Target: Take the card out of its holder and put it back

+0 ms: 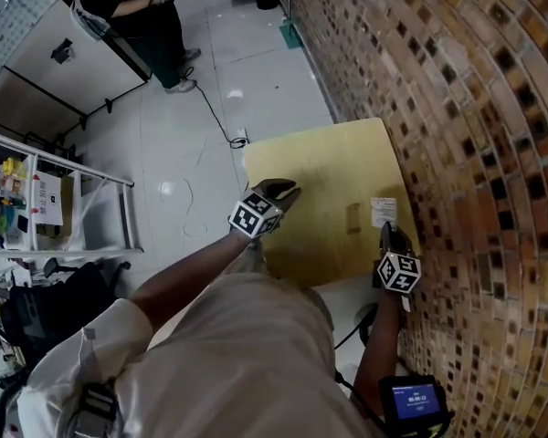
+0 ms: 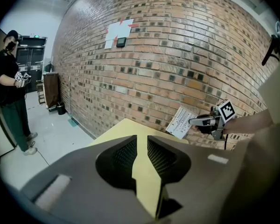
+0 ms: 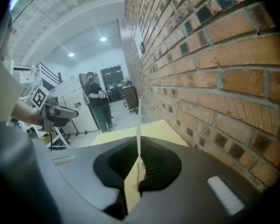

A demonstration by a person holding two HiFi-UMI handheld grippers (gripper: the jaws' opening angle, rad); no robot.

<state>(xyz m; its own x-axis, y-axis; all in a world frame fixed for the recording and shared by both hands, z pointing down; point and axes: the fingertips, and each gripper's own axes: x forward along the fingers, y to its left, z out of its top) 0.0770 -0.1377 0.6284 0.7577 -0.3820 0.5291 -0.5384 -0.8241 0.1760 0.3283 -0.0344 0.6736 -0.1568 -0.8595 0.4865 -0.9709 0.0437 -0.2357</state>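
We read white printed card (image 1: 384,211) as out, clenched in right gripper (image 1: 385,231) fingers. Left gripper (image 1: 288,190) fingers released, empty. Remaining: reinsert into small tan holder (image 1: 353,217) on yellow worktop (image 1: 320,158).

Card (image 2: 181,122): print too small to read; between the right fingers (image 3: 152,167) only its edge shows, face hidden.
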